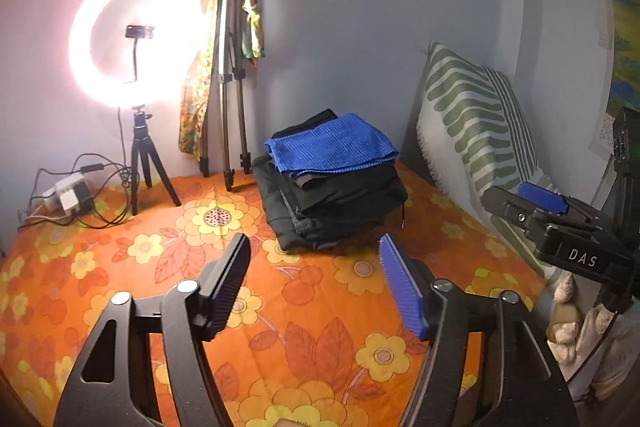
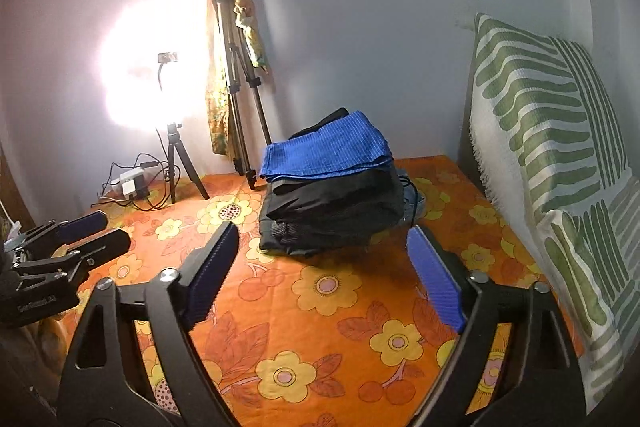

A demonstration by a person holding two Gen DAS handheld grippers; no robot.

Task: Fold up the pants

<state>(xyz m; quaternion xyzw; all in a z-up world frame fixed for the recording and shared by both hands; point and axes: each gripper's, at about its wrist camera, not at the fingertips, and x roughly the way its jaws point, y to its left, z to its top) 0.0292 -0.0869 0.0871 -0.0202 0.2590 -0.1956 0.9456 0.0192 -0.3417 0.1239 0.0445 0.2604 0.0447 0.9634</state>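
Observation:
A stack of folded dark pants (image 1: 332, 207) (image 2: 332, 215) lies on the orange flowered bedsheet (image 1: 320, 327) (image 2: 312, 327), with a folded blue garment (image 1: 332, 143) (image 2: 326, 147) on top. My left gripper (image 1: 314, 247) hangs open above the sheet, short of the stack, with nothing between its fingers. My right gripper (image 2: 320, 233) is open too, wide and empty, just in front of the stack. Each gripper shows at the edge of the other's view: the right gripper (image 1: 532, 203) at the right of the left wrist view, the left gripper (image 2: 96, 231) at the left of the right wrist view.
A lit ring light (image 1: 120, 35) on a small tripod (image 1: 148, 163) and a taller tripod (image 1: 228, 75) draped with patterned cloth stand at the back. A power strip with cables (image 1: 72, 195) lies back left. A green striped cushion (image 2: 552, 155) leans against the wall at right.

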